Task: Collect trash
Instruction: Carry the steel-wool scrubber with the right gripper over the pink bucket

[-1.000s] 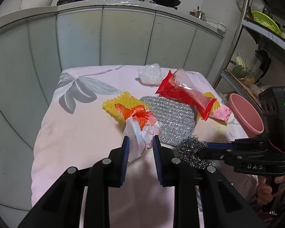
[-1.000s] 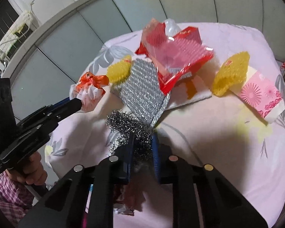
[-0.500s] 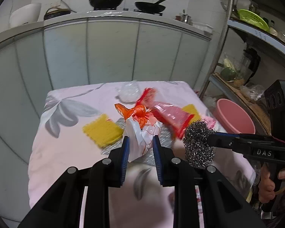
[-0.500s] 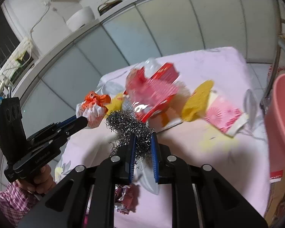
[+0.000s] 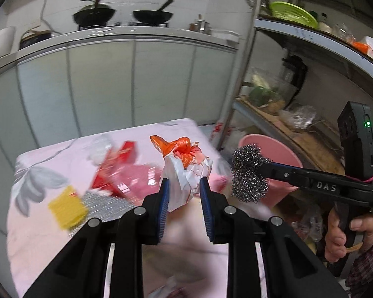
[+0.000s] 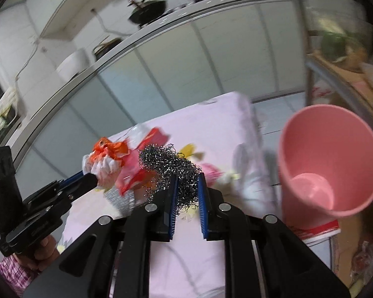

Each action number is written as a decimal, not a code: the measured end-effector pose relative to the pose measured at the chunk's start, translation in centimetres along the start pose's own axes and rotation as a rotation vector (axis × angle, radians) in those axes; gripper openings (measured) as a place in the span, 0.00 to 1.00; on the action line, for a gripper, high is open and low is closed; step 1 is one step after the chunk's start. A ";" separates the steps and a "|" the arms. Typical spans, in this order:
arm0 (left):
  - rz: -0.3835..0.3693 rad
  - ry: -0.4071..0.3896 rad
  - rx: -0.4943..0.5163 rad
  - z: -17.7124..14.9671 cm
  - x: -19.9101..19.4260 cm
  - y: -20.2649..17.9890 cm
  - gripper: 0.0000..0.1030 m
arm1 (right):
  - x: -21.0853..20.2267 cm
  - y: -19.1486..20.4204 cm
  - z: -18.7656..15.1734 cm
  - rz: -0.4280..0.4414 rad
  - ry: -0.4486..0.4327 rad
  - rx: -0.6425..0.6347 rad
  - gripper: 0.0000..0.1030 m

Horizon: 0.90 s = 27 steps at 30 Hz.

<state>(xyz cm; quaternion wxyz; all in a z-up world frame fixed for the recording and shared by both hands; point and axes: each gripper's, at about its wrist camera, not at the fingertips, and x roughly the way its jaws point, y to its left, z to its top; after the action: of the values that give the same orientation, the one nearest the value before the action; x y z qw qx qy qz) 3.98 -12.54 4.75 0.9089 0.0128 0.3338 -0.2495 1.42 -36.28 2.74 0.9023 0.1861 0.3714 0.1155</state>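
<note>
My left gripper [image 5: 184, 183] is shut on a crumpled white and orange plastic bag [image 5: 185, 166], held in the air above the table's right part. The same bag [image 6: 107, 159] shows at the left of the right wrist view. My right gripper [image 6: 187, 181] is shut on a grey steel wool scourer [image 6: 171, 166], also lifted off the table; that scourer [image 5: 248, 173] hangs just right of the bag. A pink bin [image 6: 328, 164] stands open beside the table, to the right of both grippers. More trash lies blurred on the table: a red wrapper [image 5: 121, 171] and a yellow sponge [image 5: 67, 208].
The table wears a pink flowered cloth [image 5: 42, 173]. A silver mesh pad [image 5: 104, 201] lies by the sponge. Grey cabinets [image 5: 112, 84] with pans on top run behind. A metal shelf rack [image 5: 286, 79] with clutter stands right of the bin.
Both grippers have lifted their loads off the table and swung right, toward the pink bin. The bin now looms large in the right wrist view. Grips are unchanged.
</note>
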 end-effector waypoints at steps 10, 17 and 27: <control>-0.107 0.006 0.081 2.4 4.6 -7.1 0.23 | -3.4 -7.0 0.5 -0.162 -0.080 0.100 0.15; -0.163 0.040 0.124 3.0 8.4 -11.3 0.23 | -3.9 -10.8 0.1 -0.260 -0.109 0.132 0.15; -0.226 0.131 0.172 2.8 14.4 -15.9 0.23 | -2.7 -14.9 -0.4 -0.384 -0.098 0.157 0.16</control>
<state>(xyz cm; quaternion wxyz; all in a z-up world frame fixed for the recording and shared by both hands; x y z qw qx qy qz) 7.72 -33.39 0.36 0.8470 0.0693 0.3689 -0.3765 0.29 -50.59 -2.15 0.9074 0.1870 0.3636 -0.0969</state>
